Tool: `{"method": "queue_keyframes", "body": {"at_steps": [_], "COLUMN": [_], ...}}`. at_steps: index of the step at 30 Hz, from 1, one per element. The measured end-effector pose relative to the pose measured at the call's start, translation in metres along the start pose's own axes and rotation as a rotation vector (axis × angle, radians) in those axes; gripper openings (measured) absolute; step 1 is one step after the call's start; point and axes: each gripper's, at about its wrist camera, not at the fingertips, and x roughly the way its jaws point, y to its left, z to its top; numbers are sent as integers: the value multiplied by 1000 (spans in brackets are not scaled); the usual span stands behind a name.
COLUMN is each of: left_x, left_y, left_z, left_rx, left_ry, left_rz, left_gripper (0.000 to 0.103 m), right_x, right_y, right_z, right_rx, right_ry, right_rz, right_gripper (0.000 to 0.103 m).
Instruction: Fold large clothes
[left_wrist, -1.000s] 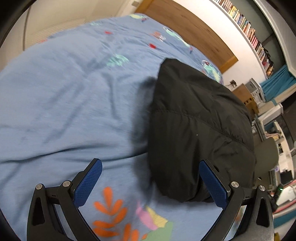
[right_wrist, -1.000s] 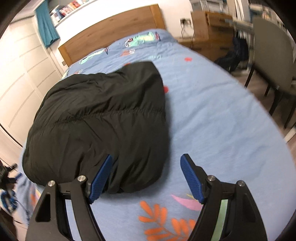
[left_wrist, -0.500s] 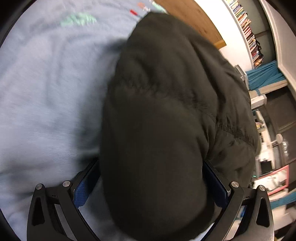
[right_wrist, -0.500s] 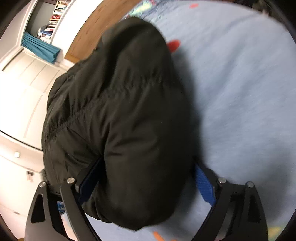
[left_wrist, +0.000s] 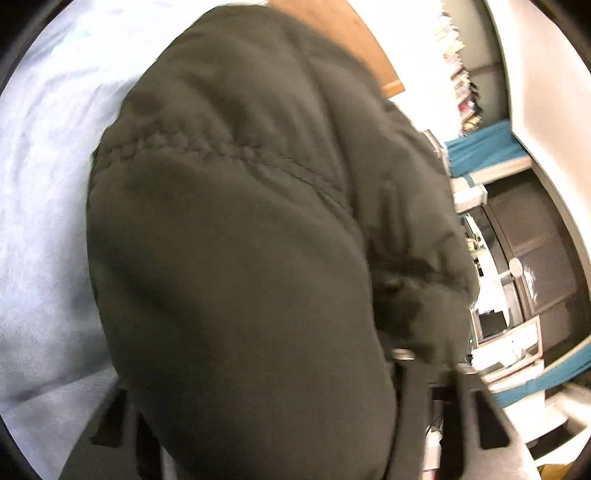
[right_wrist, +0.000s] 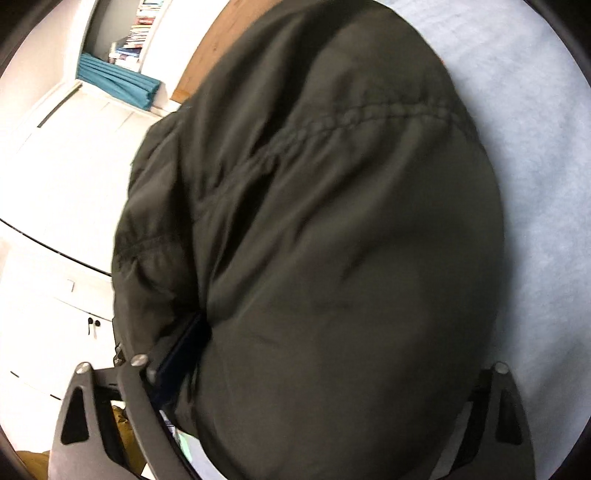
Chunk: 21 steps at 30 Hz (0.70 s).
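Note:
A folded black padded jacket (left_wrist: 240, 240) fills most of the left wrist view and lies on a light blue bedspread (left_wrist: 40, 184). My left gripper (left_wrist: 266, 413) has its jaws wide apart around the near end of the jacket; the fabric hides the fingertips. In the right wrist view the same jacket (right_wrist: 332, 240) bulges between the jaws of my right gripper (right_wrist: 332, 376), which also stand wide apart. The blue pad of its left finger (right_wrist: 184, 350) presses into the jacket's side. The right finger is mostly hidden.
The wooden headboard (left_wrist: 354, 40) stands at the far end of the bed. Bookshelves and teal curtains (left_wrist: 480, 151) are at the right in the left wrist view. White cupboard doors (right_wrist: 55, 184) are at the left in the right wrist view.
Both grippers have moved forward and down onto the jacket's near end. The jacket now sits between both pairs of jaws and hides most of the fingers. The bedspread's printed pattern has gone out of view.

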Motion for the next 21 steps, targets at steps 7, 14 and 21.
{"method": "queue_keyframes", "body": {"at_steps": [7, 14, 21], "left_x": [-15, -63, -99], "left_y": [-63, -127, -130], "left_z": [15, 15, -42], "left_rx": [106, 221, 234], "left_ry": [-69, -137, -128], "left_rz": [-47, -102, -92], "left_gripper": [26, 26, 26], "right_x": [-15, -63, -110], "right_y": [57, 139, 162], "right_z": [5, 1, -56], "right_rx": [-110, -261, -312], "right_ry": [-80, -200, -182], "right_rz": [40, 94, 107], "right_gripper": [25, 22, 22]}}
